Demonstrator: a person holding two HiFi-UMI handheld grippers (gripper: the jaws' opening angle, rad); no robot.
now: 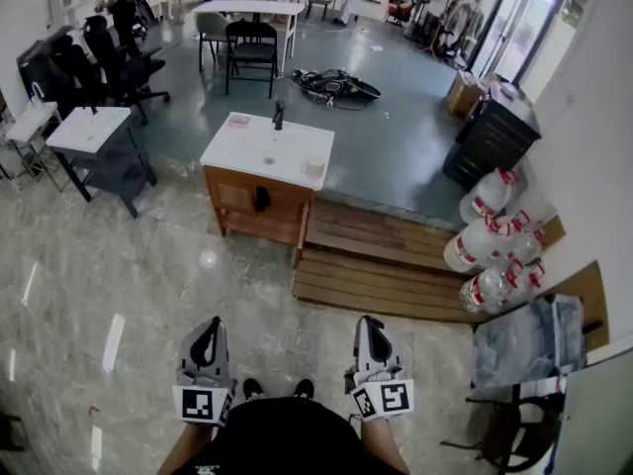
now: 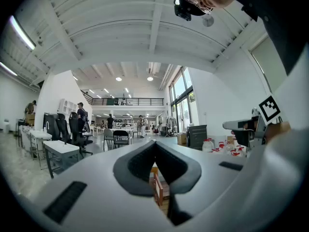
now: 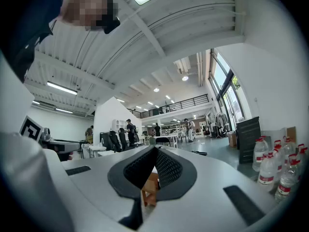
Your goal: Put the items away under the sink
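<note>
While looking steeply down in the head view, find the sink unit (image 1: 259,206) well ahead of both grippers, at the seam between pale marble floor and grey floor: a wooden cabinet under a white top (image 1: 247,151), with a dark tap (image 1: 278,115) at the far edge. On that top, note a small pink item (image 1: 238,120) near the far left corner and a pale cup-like item (image 1: 313,166) at the near right corner. At the cabinet front, see a dark thing (image 1: 261,199), too small to tell what.

Just right of the cabinet, a low slatted wooden platform (image 1: 381,255). Past that, along the right wall, clear water bottles (image 1: 490,250) with red caps, and a black cabinet (image 1: 490,139) behind them. Left of the sink unit and well apart, a small grey table (image 1: 91,129) and black office chairs (image 1: 114,57). Farther back, a white table (image 1: 247,8) with dark chairs round it, and a black heap (image 1: 336,85) on the grey floor. At lower right, blue denim cloth (image 1: 529,342) draped over a seat.

Nearest the body, left gripper (image 1: 206,327) and right gripper (image 1: 370,325) side by side, held level, pointing toward the sink unit. Both closed tip to tip and empty, with only the distant wooden cabinet showing below the joined pads.
</note>
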